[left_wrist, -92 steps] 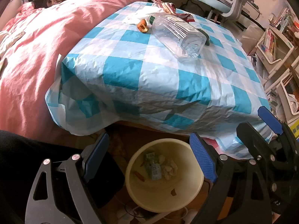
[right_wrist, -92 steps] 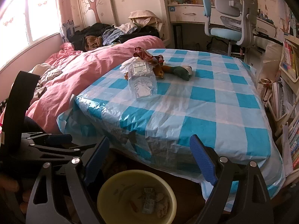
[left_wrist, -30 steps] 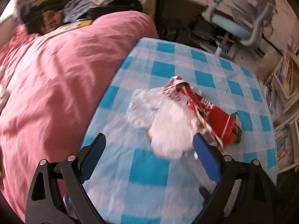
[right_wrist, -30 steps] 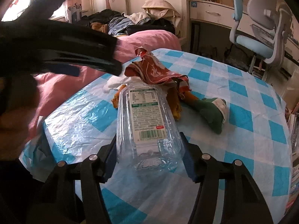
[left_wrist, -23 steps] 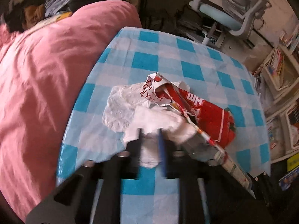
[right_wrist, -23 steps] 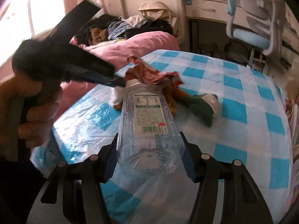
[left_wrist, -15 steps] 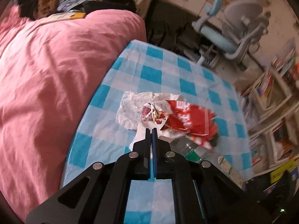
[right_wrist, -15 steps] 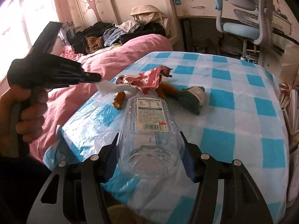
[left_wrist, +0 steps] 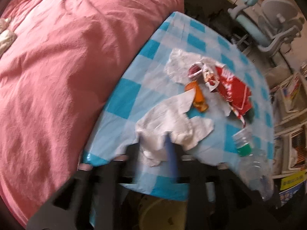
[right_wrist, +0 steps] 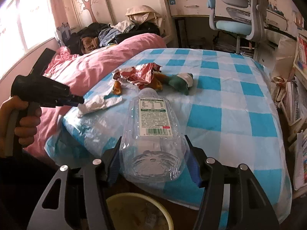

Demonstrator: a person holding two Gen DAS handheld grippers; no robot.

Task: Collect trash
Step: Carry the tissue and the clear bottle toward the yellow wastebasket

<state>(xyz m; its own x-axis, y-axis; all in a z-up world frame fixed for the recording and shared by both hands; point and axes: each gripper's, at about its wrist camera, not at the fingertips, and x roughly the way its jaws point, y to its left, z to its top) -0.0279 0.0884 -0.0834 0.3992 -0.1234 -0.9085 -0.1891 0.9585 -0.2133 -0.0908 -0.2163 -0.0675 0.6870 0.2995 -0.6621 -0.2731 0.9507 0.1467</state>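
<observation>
The clear plastic bottle (right_wrist: pixel 153 132) is thin-walled and crinkled, roughly square in section with a dimpled base, a white and green printed label with a barcode, and a green neck ring. The right gripper (right_wrist: pixel 153 164) holds it clamped by the base between blue pads, above the near edge of the table (right_wrist: pixel 230 103), with the rim of a cream round bin (right_wrist: pixel 138 210) just below. The white tissue (left_wrist: pixel 168 126) is soft and crumpled; it sits between the blue-padded fingers of the left gripper (left_wrist: pixel 153 143) at the table's near left corner, and the jaws are opening, so whether the pads press it I cannot tell. Farther in along the left edge lie a torn red foil wrapper (left_wrist: pixel 228 82), glossy and creased, an orange peel scrap (left_wrist: pixel 199 97), another flat tissue (left_wrist: pixel 182 65) and a dark green wad (right_wrist: pixel 180 82). A shiny, wrinkled blue-and-white checked plastic cloth covers the table. A rumpled pink quilt (left_wrist: pixel 63 61) butts against its left side; a grey and blue swivel chair (right_wrist: pixel 236 19) and white desk stand beyond the far edge
</observation>
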